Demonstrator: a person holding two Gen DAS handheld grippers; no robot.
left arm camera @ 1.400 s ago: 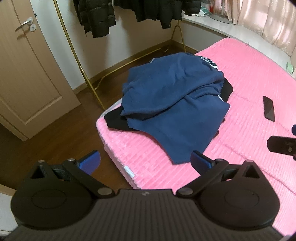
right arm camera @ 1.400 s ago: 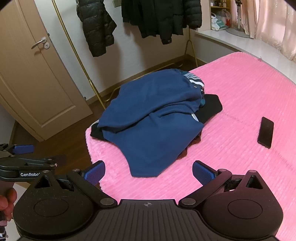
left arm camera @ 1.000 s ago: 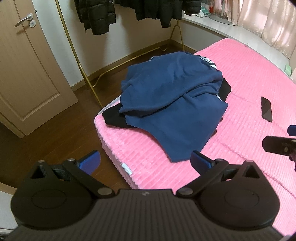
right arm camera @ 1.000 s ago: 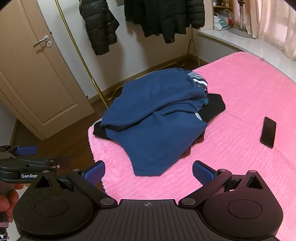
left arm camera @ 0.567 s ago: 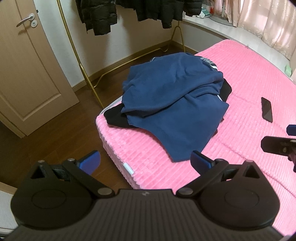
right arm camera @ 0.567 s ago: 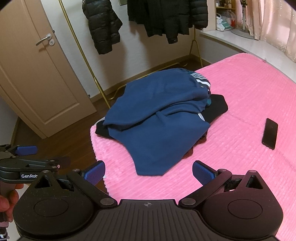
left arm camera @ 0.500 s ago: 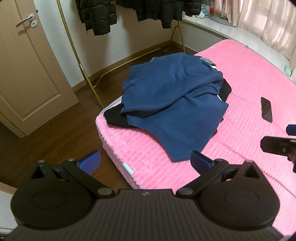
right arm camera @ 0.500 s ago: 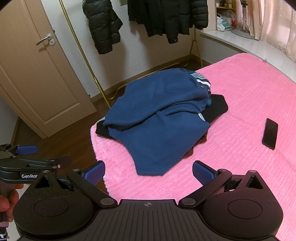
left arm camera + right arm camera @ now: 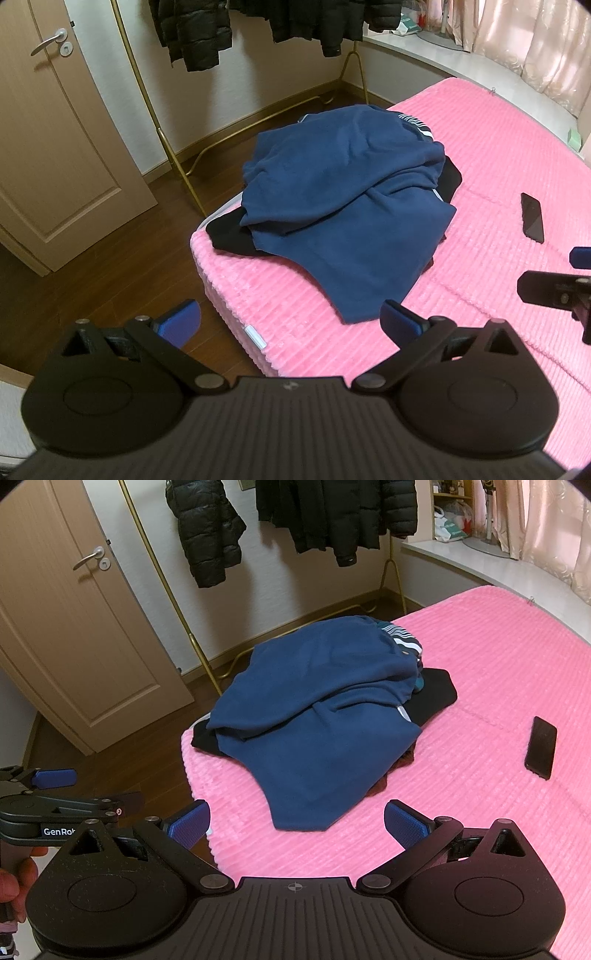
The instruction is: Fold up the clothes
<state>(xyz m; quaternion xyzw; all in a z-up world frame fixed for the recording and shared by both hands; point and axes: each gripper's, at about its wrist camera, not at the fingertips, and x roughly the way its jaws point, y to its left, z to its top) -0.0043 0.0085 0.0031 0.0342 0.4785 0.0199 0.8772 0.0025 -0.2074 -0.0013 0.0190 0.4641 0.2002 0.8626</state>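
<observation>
Left gripper: spread wide, nothing between the blue ribbed pads, hovering at lower centre of the left wrist view over the bed corner; touching nothing.
Right gripper: spread equally wide, empty, at lower centre of its own view, short of the cloth's near tip; seen also at right edge of the left wrist view.
Gripper build: black matte linkage arms, round pivot discs, ribbed black body.
Navy sweatshirt: fleecy, matte, crumpled in soft folds, topmost of the pile at frame centre; near edge tapering to a point toward the grippers.
Black garment: smooth, flat, poking out under the navy at left and right.
Striped garment: white-and-dark bands, barely showing at the pile's far side.
Bed cover: pink, plush, ribbed in rows.
Phone: dark, glossy slab, right of the pile, well apart from it.
Puffer jackets: black, quilted, hanging at upper frame on a gold rack.
Door: tan, panelled, upper left.
Hand: at lower left edge, gripping the left tool's handle.
</observation>
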